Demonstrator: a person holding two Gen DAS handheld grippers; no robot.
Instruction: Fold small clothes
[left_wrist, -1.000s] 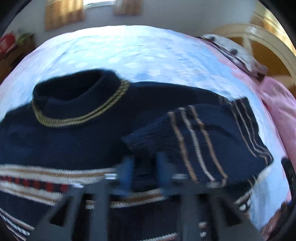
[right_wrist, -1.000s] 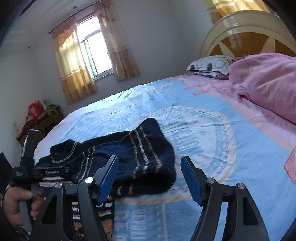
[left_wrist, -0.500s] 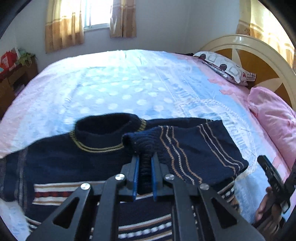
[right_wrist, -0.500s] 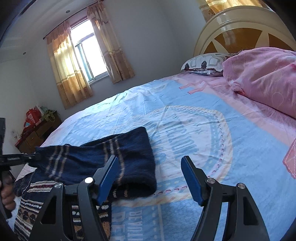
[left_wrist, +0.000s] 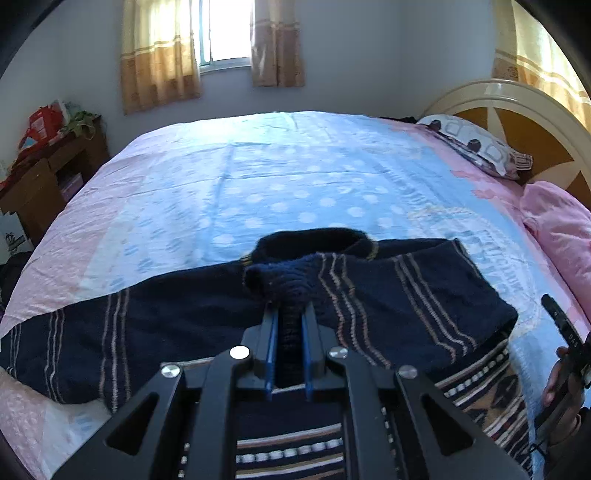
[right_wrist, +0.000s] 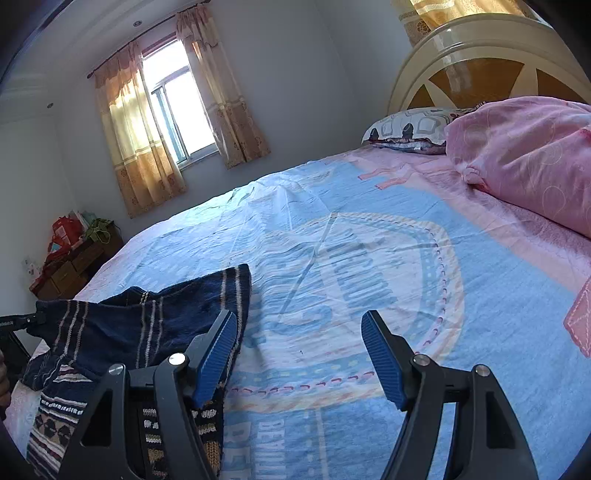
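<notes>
Change since earlier: sleeve cuff is travelling further across the sweater, now lifted in front of the collar; the folded sleeve is pulling flatter.
Left gripper: is pinching the cuff, its blue pads pressed tight on the knit, which is bunching just ahead of the tips.
Right gripper: is hanging spread wide with nothing between its fingers; the sweater's edge is lying just behind and left of its left finger, bedsheet ahead.
Sweater: is lying on the bed below and ahead of the left claw, far sleeve stretching out to its left.
Step in hand: probably carrying the near sleeve over the chest to fold it in.
Risk: the body is lying unpinned, so dragging the cuff may be tugging the whole garment sideways and rumpling the fold.
Risk: the thick knit may be slipping from the narrow pinch if the pull is running long.
</notes>
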